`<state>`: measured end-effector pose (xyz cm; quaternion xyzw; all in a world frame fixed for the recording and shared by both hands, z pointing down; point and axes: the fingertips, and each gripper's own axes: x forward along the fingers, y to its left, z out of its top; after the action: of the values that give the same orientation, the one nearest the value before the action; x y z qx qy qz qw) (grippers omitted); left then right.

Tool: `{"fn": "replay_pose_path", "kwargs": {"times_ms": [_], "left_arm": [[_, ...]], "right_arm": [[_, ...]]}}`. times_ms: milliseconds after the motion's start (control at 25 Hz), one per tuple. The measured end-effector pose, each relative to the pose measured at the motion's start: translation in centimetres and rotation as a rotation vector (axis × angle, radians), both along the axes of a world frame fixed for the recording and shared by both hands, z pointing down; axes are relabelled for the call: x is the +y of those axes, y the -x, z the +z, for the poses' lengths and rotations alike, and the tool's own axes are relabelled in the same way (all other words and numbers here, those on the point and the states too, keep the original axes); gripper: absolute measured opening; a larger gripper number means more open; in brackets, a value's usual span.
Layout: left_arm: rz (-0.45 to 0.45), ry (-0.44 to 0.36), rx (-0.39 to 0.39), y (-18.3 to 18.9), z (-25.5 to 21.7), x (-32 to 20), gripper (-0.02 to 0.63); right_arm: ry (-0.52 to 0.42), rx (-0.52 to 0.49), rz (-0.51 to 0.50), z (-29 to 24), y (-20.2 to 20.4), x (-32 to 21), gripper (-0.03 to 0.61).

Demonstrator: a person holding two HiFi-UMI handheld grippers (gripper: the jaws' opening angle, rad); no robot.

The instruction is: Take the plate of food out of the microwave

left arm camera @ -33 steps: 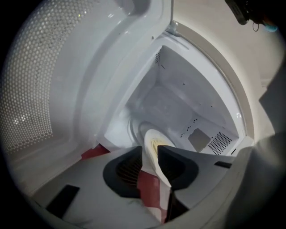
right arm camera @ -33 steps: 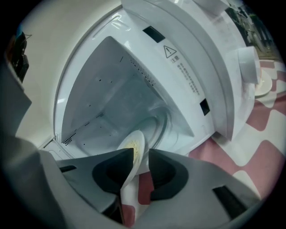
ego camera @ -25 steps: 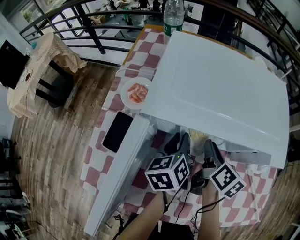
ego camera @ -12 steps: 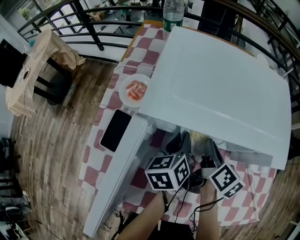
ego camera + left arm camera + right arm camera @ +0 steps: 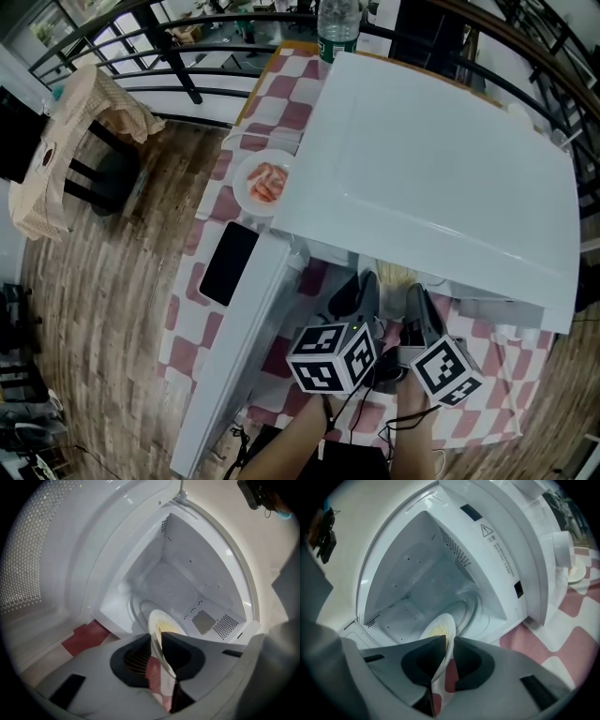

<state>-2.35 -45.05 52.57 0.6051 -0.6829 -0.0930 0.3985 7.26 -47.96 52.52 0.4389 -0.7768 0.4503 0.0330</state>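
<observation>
Left jaws: the left gripper (image 5: 157,637) has just been closing. It now stands roughly half shut, with one pad on each face of the rim of the plate (image 5: 165,623).
Right jaws: the right gripper (image 5: 450,640) has also just been closing. Its gap is narrow, its pads pinch the same rim a little further along, and nothing else sits between them.
Change: both pairs have gone from spread wide to biting on the rim. In the head view the grippers have hardly shifted from their spot at the mouth of the microwave (image 5: 431,178).
Meaning: I judge the reach to be over and the two-handed grasp made. The draw-out and the set-down are still to come.
Plate, place: it sits at the front of the cavity, with its near edge reaching out over the sill toward the grippers. I cannot tell whether it rests on the turntable (image 5: 138,605) or is already lifted.
Plate, look: it is white, shallow and thin-rimmed, and both gripper views see it almost edge-on. A pale yellow patch of food lies in its middle. The surface looks glazed, so it probably slips easily and wants to be kept level.
Door (image 5: 239,337): swung fully open to the left.
Cavity: white, holding only the plate and turntable.
Around: a pink-checked cloth (image 5: 281,89) lies under everything. A second plate (image 5: 262,181) with reddish food sits left of the microwave, and a bottle (image 5: 339,23) stands behind it.
</observation>
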Motion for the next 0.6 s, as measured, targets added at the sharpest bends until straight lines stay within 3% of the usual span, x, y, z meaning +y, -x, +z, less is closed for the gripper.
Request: {"fn": "replay_pose_path", "kwargs": {"times_ms": [600], "left_arm": [[0.073, 0.006, -0.004, -1.2, -0.6, 2.0, 0.092]], "right_arm": [[-0.004, -0.008, 0.081, -0.8, -1.3, 2.6, 0.048]]}}
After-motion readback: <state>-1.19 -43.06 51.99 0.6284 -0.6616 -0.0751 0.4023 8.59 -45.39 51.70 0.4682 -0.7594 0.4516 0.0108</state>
